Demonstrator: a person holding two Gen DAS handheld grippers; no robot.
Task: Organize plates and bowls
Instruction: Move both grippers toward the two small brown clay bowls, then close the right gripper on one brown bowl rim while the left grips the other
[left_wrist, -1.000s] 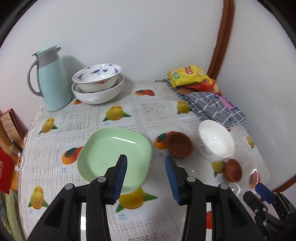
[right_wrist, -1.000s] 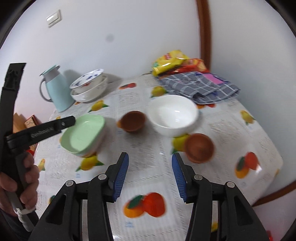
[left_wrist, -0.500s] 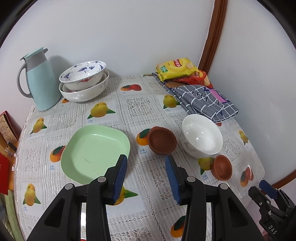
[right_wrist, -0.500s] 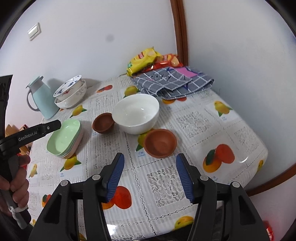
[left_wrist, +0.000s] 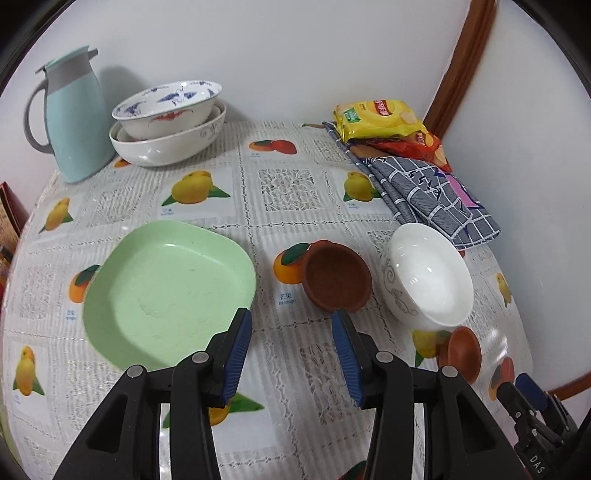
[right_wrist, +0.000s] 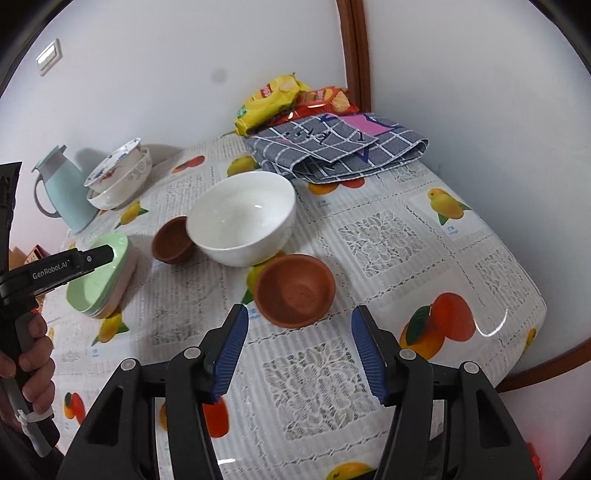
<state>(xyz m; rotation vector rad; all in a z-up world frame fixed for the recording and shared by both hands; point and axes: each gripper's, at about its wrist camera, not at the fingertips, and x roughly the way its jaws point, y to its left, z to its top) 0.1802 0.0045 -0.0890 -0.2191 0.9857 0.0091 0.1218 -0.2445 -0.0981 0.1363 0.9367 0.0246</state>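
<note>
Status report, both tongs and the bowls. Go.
Left tongs open, empty, above green plate edge. Right tongs open, empty, near brown bowl. White bowl beside it, second brown bowl beyond. Nothing blocking.

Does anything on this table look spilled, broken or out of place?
Nothing spilled or broken. The two brown bowls and the white bowl sit loose mid-table, unlike the two nested bowls by the jug.

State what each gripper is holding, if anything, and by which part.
Nothing is held. The left gripper and right gripper both stand open above the tablecloth, with no dish between their fingers.
</note>
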